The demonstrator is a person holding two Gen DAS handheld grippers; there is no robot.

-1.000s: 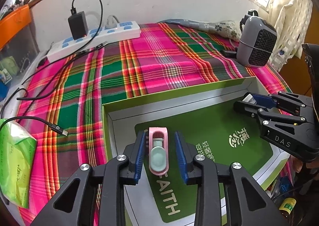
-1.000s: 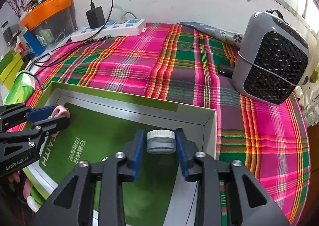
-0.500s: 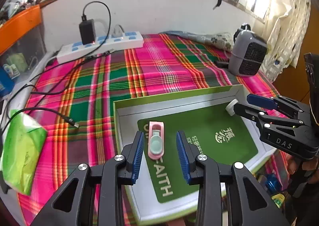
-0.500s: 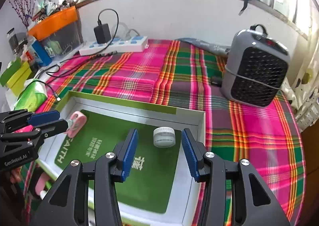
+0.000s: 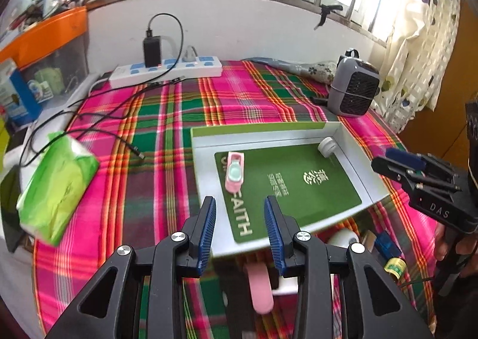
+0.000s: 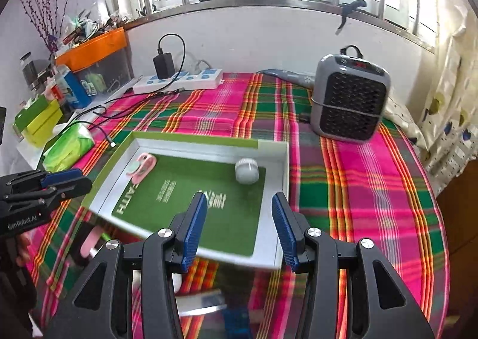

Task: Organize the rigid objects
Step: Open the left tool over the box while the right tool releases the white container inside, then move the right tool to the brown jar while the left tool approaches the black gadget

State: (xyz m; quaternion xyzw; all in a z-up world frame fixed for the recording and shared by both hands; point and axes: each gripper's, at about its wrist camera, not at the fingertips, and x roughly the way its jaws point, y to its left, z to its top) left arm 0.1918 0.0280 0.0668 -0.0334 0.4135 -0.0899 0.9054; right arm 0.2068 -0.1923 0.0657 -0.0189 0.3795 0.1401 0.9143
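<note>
- I read one tray (image 5: pixel 206 145) on the plaid cloth (image 5: pixel 167 118): green rim, silver walls, a green printed floor.
- The tray holds two items. One pink clip (image 5: pixel 235 171) with a pale green centre lies near the tray's left wall, long axis pointing far to near. One white cap (image 5: pixel 326 146) sits in the far right corner, just beside the right wall.
- In the right wrist view, the clip (image 6: pixel 142 167) and cap (image 6: pixel 246 171) sit well apart, on opposite sides of the tray (image 6: pixel 277 189).
- My left gripper (image 5: pixel 240 227) is spread wide and holds nothing; it hangs above the tray's near edge, apart from the clip.
- My right gripper (image 6: pixel 239 227) is likewise spread wide and empty, above the tray's near right part, apart from the cap.
- Each gripper appears in the other's view: the right (image 5: pixel 397 159) beside the tray's right wall, the left (image 6: pixel 64 179) beside its left wall.
- Below the tray's near edge lie blurred items, among them one pink object (image 5: pixel 260 288); I cannot identify the rest.
- Outside the tray I count one power strip (image 5: pixel 167 71) at the far edge, one grey heater (image 6: pixel 349 98) far right, and one green packet (image 5: pixel 56 186) at the left.
- One orange-lidded bin (image 6: pixel 95 61) stands far left; I cannot make out its contents.
</note>
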